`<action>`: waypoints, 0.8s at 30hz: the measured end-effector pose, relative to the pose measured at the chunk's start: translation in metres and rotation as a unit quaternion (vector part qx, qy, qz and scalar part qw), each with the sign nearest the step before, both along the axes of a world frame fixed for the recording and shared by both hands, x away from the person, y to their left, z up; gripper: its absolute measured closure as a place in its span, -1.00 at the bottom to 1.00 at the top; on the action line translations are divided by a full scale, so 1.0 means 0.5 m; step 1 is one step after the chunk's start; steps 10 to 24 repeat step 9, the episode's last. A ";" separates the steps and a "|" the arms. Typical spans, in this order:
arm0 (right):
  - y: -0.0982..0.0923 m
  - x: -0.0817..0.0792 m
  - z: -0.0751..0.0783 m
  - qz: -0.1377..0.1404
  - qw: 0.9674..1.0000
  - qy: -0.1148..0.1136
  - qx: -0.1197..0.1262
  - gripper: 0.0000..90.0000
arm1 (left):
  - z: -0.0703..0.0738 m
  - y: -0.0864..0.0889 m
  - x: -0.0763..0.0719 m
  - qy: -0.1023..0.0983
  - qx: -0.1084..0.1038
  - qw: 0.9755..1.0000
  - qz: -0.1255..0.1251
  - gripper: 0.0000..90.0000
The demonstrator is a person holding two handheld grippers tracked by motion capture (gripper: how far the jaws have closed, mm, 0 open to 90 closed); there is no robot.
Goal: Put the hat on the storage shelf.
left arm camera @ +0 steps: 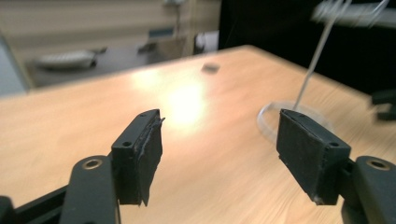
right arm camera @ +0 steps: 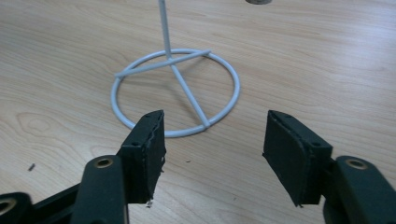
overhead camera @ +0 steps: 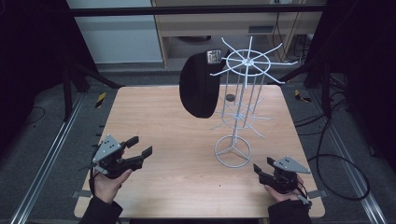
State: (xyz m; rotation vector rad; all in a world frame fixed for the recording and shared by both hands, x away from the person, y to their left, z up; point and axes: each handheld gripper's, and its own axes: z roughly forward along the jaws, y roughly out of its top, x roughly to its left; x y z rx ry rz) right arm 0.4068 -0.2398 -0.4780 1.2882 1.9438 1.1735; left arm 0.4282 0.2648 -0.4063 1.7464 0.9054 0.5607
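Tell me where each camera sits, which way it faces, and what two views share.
High view: above the near table edge, looking forward and down; both forearms, left gripper and right gripper show.
Left gripper view: rides the left gripper, looks across the table; its open jaws.
Right gripper view: rides the right gripper, looks down at the table; its open jaws.
Shared: the white wire stand.
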 end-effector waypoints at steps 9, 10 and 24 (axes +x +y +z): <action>-0.005 0.007 -0.008 -0.015 1.000 -0.001 -0.010 -0.39 | -0.122 0.075 -0.005 0.078 0.056 0.994 0.051 -0.44; -0.005 0.007 -0.008 -0.015 1.000 -0.001 -0.010 -0.39 | -0.122 0.075 -0.005 0.078 0.056 0.994 0.051 -0.44; -0.005 0.007 -0.008 -0.015 1.000 -0.001 -0.010 -0.39 | -0.122 0.075 -0.005 0.078 0.056 0.994 0.051 -0.44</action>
